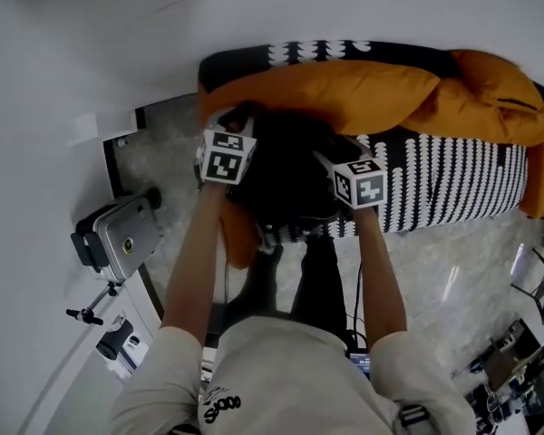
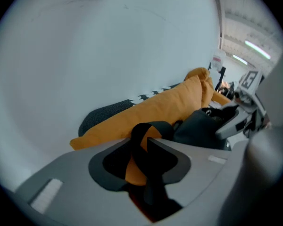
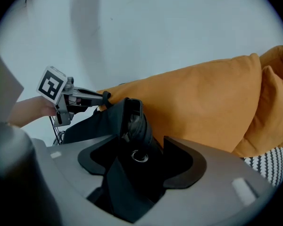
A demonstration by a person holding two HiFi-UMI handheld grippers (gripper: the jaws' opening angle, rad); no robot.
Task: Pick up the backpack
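A black strap (image 2: 154,126) is being shown looped between the grey jaws of the left gripper (image 2: 140,149), which are being held apart; whether the pads are touching it cannot be told. Orange fabric is being seen through the loop. Just beyond, a long orange cushion (image 2: 151,108) is being propped along a dark sofa (image 2: 104,113) with a black-and-white pattern. A black backpack (image 2: 198,126) is being leaned against the cushion's near side, and the right gripper (image 2: 214,120), with its marker cube, is being held at it. A plain white wall (image 2: 94,46) is being seen behind.
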